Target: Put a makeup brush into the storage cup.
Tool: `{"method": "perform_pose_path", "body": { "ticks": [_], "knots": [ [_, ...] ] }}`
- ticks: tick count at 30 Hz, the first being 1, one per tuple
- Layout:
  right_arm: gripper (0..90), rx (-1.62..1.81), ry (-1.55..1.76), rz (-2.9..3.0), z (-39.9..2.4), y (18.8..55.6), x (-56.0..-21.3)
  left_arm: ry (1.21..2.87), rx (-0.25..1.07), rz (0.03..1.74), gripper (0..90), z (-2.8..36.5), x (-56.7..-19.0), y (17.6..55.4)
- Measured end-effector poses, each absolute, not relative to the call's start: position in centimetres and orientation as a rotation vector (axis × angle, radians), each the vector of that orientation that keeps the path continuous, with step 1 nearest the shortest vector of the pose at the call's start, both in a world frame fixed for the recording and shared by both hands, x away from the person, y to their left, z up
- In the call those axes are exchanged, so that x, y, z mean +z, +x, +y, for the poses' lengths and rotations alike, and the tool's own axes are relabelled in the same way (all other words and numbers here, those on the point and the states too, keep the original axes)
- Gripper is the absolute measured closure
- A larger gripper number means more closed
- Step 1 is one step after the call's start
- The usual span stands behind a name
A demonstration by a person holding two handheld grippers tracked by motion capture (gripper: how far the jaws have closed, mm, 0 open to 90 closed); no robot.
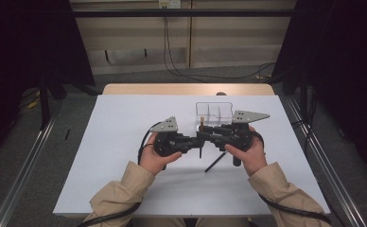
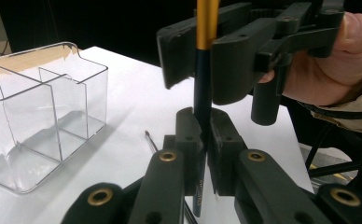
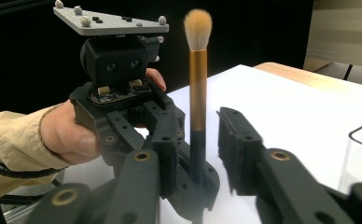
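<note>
A black-and-gold makeup brush (image 3: 198,100) is clamped upright by the left gripper (image 2: 204,140) beside the clear plastic organiser (image 2: 44,112); the right gripper (image 3: 198,140) stands open around it

Brush (image 2: 202,88) bristles beyond top edge

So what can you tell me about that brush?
The brush is a makeup brush with a fluffy tan tuft, a gold metal-looking ferrule and a dark handle. It stands upright above the white table. The left gripper is shut on the handle low down; the right gripper straddles it higher up, one jaw apart from it.
</note>
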State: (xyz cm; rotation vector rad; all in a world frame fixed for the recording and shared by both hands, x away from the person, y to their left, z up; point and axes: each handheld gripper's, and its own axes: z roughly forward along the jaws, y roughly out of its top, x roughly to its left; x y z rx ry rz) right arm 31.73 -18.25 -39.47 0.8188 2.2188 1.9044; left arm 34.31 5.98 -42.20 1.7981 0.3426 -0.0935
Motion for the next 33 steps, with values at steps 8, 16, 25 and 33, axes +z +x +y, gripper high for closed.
{"method": "perform_pose_path", "body": {
  "ticks": [8, 16, 25, 33],
  "knots": [
    [83.4, 1.912, 0.816, 2.185, -18.4, 31.4, -39.4, 1.784, -0.095, 0.335, 83.9, 6.0, -42.1, 34.3],
    [83.7, 1.92, 0.81, 2.175, -18.6, 31.3, -39.2, 1.75, -0.151, 0.342, 76.2, 6.2, -42.0, 34.4],
    [83.7, 1.914, 0.814, 2.156, -19.2, 31.2, -38.9, 1.737, -0.137, 0.352, 51.0, 6.3, -41.7, 34.4],
    [83.7, 1.914, 0.818, 2.141, -19.9, 31.2, -38.8, 1.727, -0.126, 0.353, 27.0, 6.8, -41.5, 34.4]
  ]
}}
